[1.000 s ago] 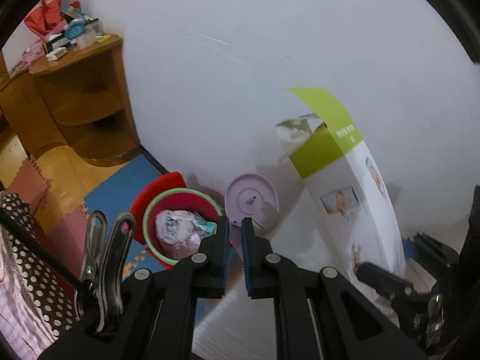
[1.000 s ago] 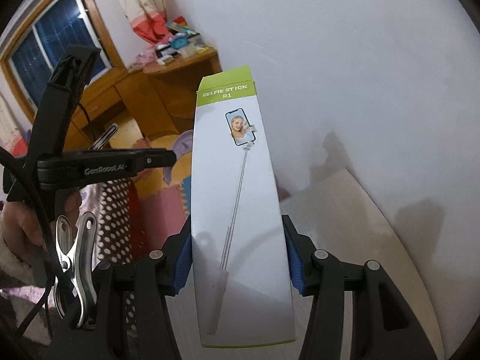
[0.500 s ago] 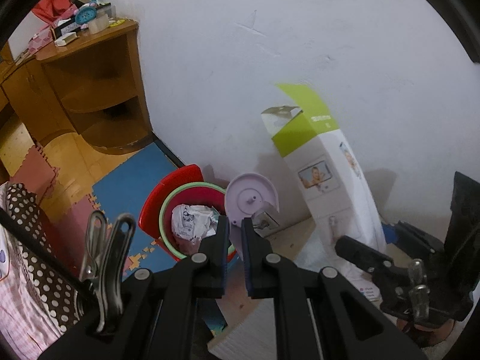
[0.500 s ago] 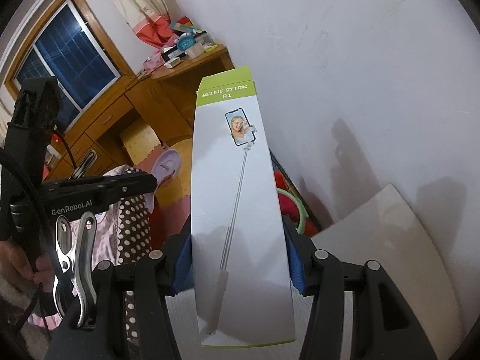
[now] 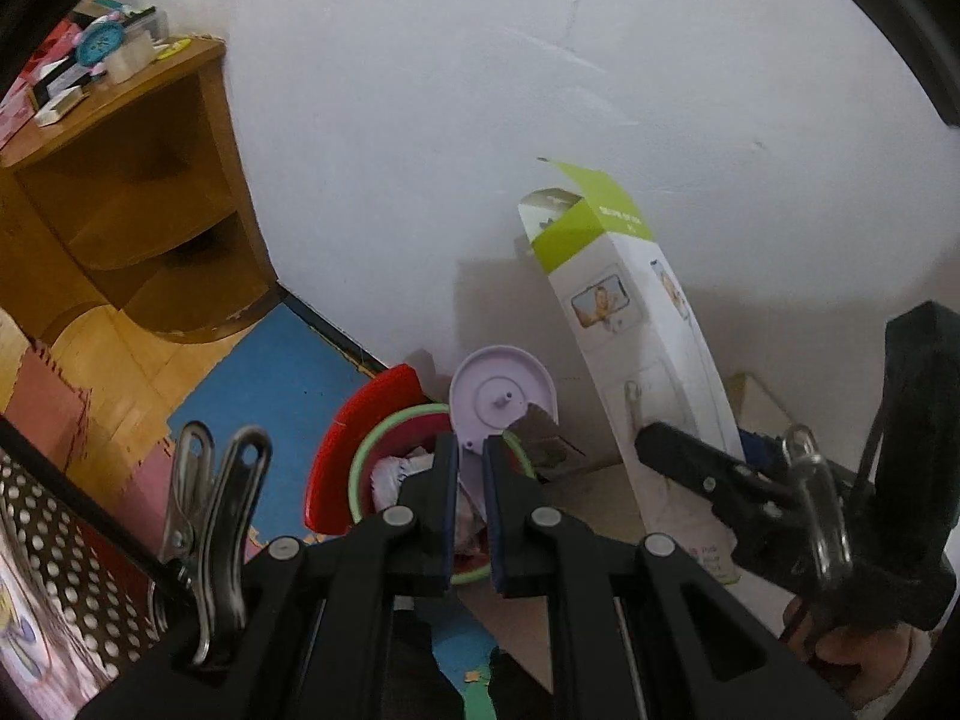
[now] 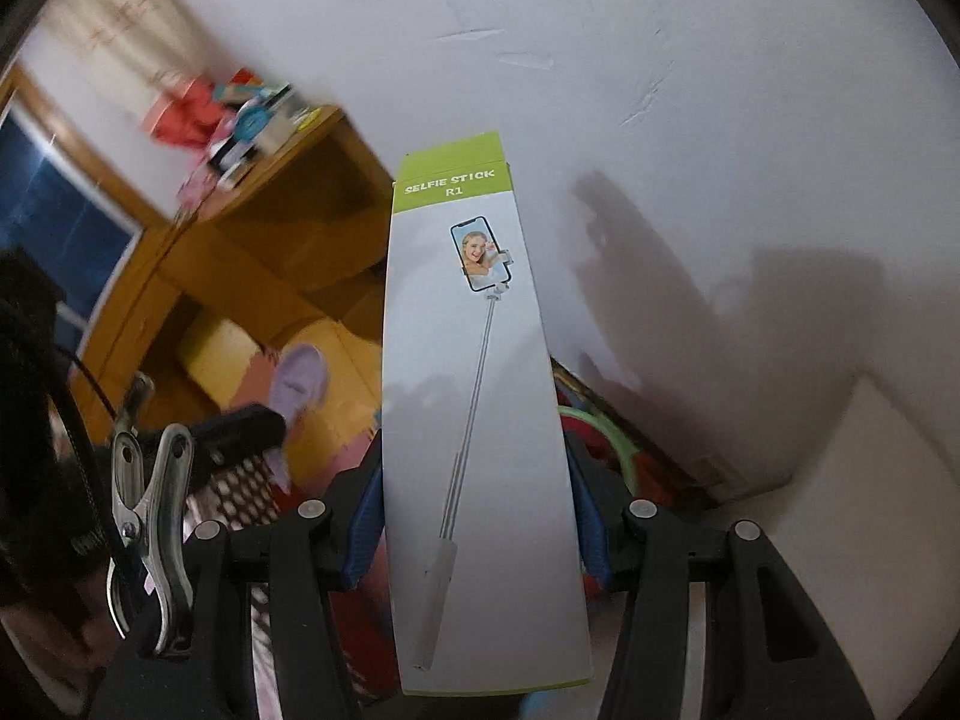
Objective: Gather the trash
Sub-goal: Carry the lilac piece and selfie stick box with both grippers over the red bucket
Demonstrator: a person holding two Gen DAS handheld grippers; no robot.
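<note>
white-and-green selfie stick box (image 6: 480, 420) clamped across its width in the right gripper (image 6: 477, 525), long axis pointing away and up, green-rimmed bin (image 5: 420, 480) below-left of it, nearer the left gripper (image 5: 471, 513) pinching a lilac disc (image 5: 498, 396).

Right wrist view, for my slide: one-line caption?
Right gripper clamps a selfie stick box above a green-rimmed bin.
</note>
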